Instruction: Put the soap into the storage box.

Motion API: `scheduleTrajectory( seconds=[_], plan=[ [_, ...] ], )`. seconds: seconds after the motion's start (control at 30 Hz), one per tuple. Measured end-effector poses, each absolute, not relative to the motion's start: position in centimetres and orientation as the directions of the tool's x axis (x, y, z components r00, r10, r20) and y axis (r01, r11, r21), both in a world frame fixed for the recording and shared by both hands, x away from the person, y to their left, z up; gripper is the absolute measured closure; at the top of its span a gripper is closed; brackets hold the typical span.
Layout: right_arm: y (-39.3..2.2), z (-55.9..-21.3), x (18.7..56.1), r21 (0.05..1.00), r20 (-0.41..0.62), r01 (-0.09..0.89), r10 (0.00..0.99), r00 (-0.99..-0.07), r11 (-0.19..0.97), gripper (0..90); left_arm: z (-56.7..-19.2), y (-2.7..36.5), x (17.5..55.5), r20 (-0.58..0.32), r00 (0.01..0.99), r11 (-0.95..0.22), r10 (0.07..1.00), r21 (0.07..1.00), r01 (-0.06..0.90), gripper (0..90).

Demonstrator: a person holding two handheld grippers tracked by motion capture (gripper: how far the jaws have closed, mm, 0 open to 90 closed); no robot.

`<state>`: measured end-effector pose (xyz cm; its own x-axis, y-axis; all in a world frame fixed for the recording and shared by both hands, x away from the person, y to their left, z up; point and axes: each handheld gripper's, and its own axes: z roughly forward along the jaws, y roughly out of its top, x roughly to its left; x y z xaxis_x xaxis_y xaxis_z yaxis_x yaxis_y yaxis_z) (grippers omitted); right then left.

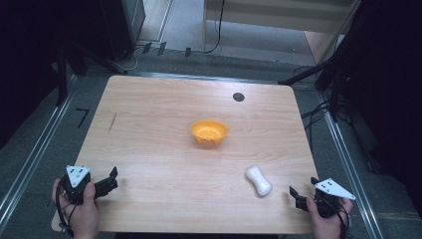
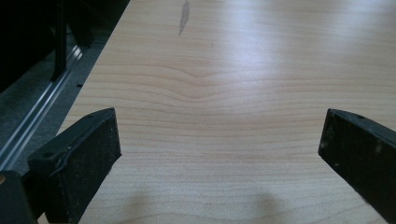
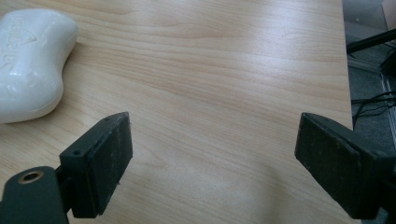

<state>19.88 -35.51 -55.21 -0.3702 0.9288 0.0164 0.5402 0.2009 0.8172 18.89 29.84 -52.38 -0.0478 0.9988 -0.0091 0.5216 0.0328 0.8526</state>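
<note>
Pale wood grain covers the table [image 1: 164,149], which stands on a grey floor with dark stands and cables around it. From the high view, an orange bowl [image 1: 209,133] sits near the middle of the table, and a small dark round spot [image 1: 238,97] lies at the far side. A white bar of soap [image 1: 259,180] lies at the near right, well apart from the bowl.

At the near left corner a hand holds the left gripper [image 1: 110,180], its jaws wide apart with nothing between them. At the near right corner the other hand holds the right gripper [image 1: 303,191], near the soap but apart from it.

The left gripper view adds what the high view cannot: the left gripper [image 2: 219,140] looks along bare wood, with a thin dark streak [image 2: 184,16] on the far surface and a metal rail [image 2: 32,126] beside the table's left edge.

The right gripper view shows the right gripper [image 3: 212,149] with jaws spread wide over bare wood. The soap [image 3: 30,63] lies to the far left of the left jaw, untouched, with faint raised lettering on its top. Black cables [image 3: 371,70] trail on the floor past the table's right edge.
</note>
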Motion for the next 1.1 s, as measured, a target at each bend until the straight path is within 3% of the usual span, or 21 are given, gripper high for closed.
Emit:
scheduleTrajectory(
  seconds=[0.23, 0.63, 0.8, 1.1],
  plan=[
    [-35.7, -55.2, 20.0, 0.819, 0.030, 0.543, 0.931, -0.364, 0.186, 12.6, -52.4, 29.2, 19.0, 0.027, -0.007, -0.019, 1.000, 0.842, 0.539, 0.0],
    [-35.0, -54.5, 20.4, 0.751, -0.016, 0.600, 0.916, -0.400, 0.275, 12.9, -52.5, 29.1, 19.0, 0.029, 0.017, -0.033, 0.999, 0.838, 0.545, 0.0],
    [-33.9, -53.4, 20.7, 0.687, -0.056, 0.625, 0.885, -0.463, 0.371, 12.7, -52.5, 29.0, 19.0, 0.032, 0.028, -0.042, 0.999, 0.837, 0.545, 0.0],
    [-31.9, -52.7, 21.5, 0.600, -0.015, 0.697, 0.877, -0.481, 0.393, 13.6, -52.5, 29.0, 19.0, 0.029, 0.033, -0.043, 0.999, 0.839, 0.543, 0.0]
  ],
)
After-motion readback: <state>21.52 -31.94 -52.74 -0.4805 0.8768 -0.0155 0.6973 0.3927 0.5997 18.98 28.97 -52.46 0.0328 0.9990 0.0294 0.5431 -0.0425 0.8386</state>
